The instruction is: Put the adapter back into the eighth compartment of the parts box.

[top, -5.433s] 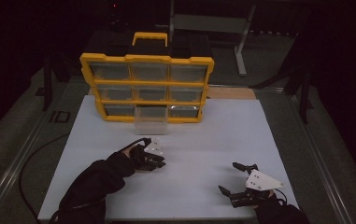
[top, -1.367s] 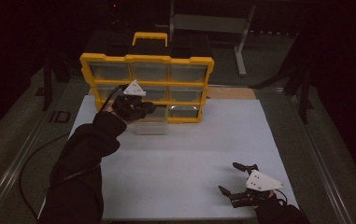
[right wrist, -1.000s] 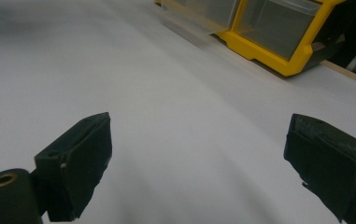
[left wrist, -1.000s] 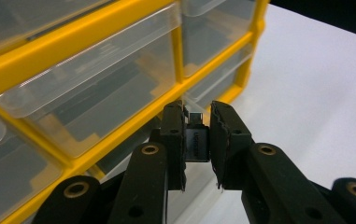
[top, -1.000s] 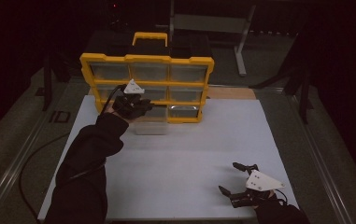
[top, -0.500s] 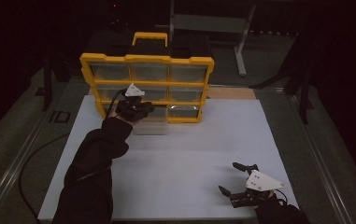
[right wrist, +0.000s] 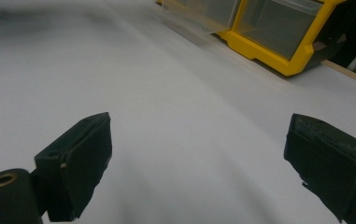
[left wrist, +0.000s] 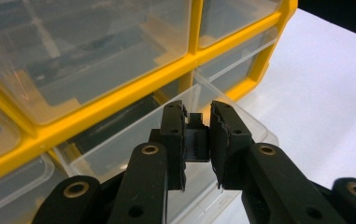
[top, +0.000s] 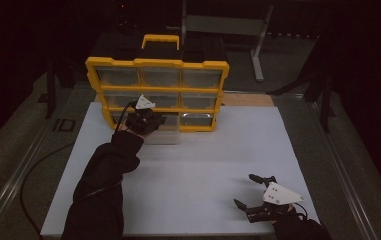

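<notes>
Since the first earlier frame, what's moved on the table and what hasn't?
The left gripper has gone from the near white table up to the yellow drawer cabinet and now hangs over the pulled-out clear drawer, clamping a small black part; it sank slightly in the last moments. The right gripper, jaws open, and the drawer stayed put.

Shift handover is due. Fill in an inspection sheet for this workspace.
Surface: white table, bare in the middle.
Job's things: yellow drawer organizer upright at the far edge; clear drawer pulled out at its bottom row.
Clutter: nothing seen.
Grippers: left gripper shut on small black part above the drawer; right gripper open, low at the near right.
Cables: black cable trails off the table's left.
Surroundings: dark; grey metal stand behind.
</notes>
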